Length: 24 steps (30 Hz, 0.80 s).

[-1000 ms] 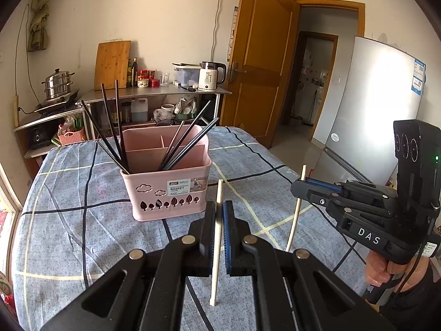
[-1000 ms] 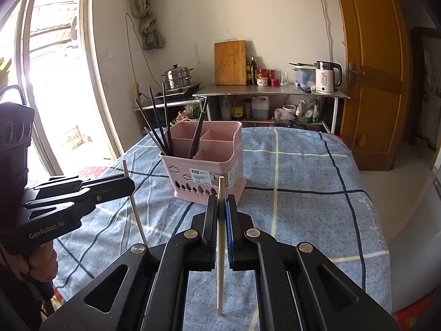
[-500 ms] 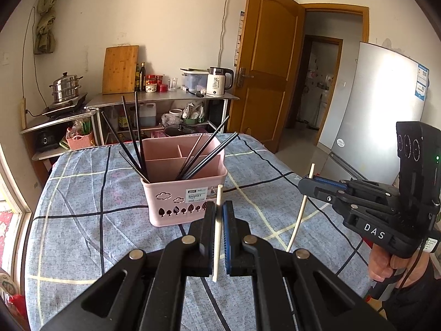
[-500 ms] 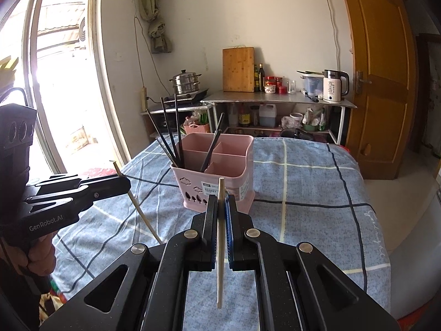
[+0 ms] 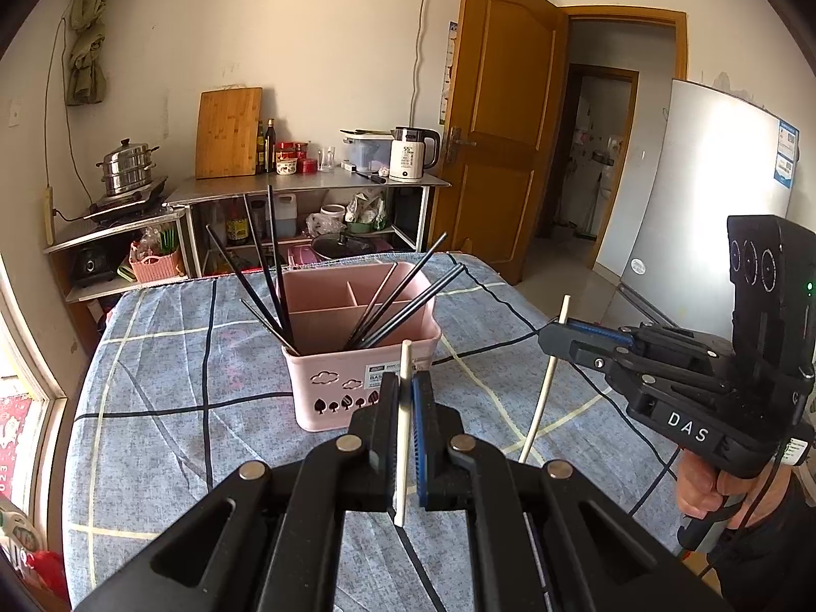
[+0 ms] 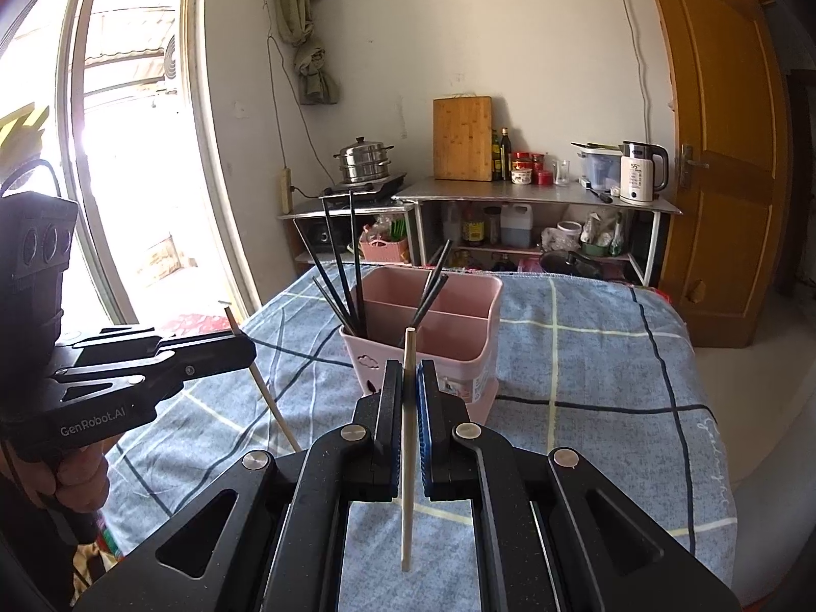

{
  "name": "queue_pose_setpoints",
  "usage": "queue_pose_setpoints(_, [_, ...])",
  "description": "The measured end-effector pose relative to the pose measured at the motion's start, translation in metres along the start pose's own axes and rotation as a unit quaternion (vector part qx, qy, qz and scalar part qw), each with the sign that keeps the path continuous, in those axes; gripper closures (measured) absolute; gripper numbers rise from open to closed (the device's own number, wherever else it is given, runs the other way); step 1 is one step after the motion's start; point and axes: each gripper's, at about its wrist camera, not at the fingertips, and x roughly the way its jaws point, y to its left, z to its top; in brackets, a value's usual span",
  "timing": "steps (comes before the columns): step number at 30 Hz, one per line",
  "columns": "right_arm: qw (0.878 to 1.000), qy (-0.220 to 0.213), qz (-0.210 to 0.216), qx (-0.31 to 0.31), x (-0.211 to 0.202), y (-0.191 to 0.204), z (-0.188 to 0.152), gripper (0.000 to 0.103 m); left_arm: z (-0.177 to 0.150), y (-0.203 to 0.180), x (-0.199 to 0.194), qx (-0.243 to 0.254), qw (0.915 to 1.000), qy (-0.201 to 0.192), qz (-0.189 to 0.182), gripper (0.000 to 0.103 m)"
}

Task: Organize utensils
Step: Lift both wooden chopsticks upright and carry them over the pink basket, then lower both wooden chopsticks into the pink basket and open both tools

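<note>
A pink utensil caddy (image 5: 326, 398) (image 6: 479, 326) stands on the checked blue tablecloth, with several black chopsticks (image 5: 275, 275) (image 6: 352, 265) leaning in its compartments. My left gripper (image 5: 403, 387) is shut on a pale chopstick (image 5: 402, 479), held upright just short of the caddy. From the right wrist view that left gripper (image 6: 239, 352) sits at the left, its chopstick (image 6: 270, 398) slanting down. My right gripper (image 6: 408, 377) is shut on a pale wooden chopstick (image 6: 406, 489). The left wrist view shows this right gripper (image 5: 553, 334) right of the caddy with its chopstick (image 5: 540, 403).
The table (image 5: 153, 387) drops off at its right edge beside a silver fridge (image 5: 714, 194). Behind it stand a metal shelf (image 5: 306, 188) with a kettle, jars and a cutting board, and an open wooden door (image 5: 500, 127). A bright window (image 6: 127, 153) lies left.
Both grippers have lifted a little with their chopsticks and drawn nearer the caddy. The left one's chopstick tilts more in the right wrist view. Both grips are unchanged.
</note>
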Motion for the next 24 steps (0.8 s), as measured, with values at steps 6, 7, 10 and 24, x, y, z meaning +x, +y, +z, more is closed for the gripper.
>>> queue_pose_setpoints(6, [1.0, -0.023, 0.015, 0.0, 0.009, 0.004, 0.021, 0.098, 0.027, 0.015, -0.003, -0.003, 0.9999, -0.012, 0.007, 0.097])
queue_pose_setpoints(7, [0.999, -0.029, 0.017, 0.001, 0.01, 0.004, 0.026, 0.097, 0.033, 0.018, -0.004, -0.003, 0.9998, -0.016, 0.009, 0.097])
queue_pose_setpoints(10, [0.999, -0.044, 0.02, -0.004, 0.015, 0.008, 0.042, 0.098, 0.048, 0.025, -0.007, -0.001, 0.9995, -0.027, 0.014, 0.097])
queue_pose_setpoints(24, [0.994, -0.112, 0.018, 0.0, 0.04, 0.012, 0.108, 0.098, 0.112, 0.06, 0.003, -0.012, 0.9963, -0.081, 0.025, 0.097])
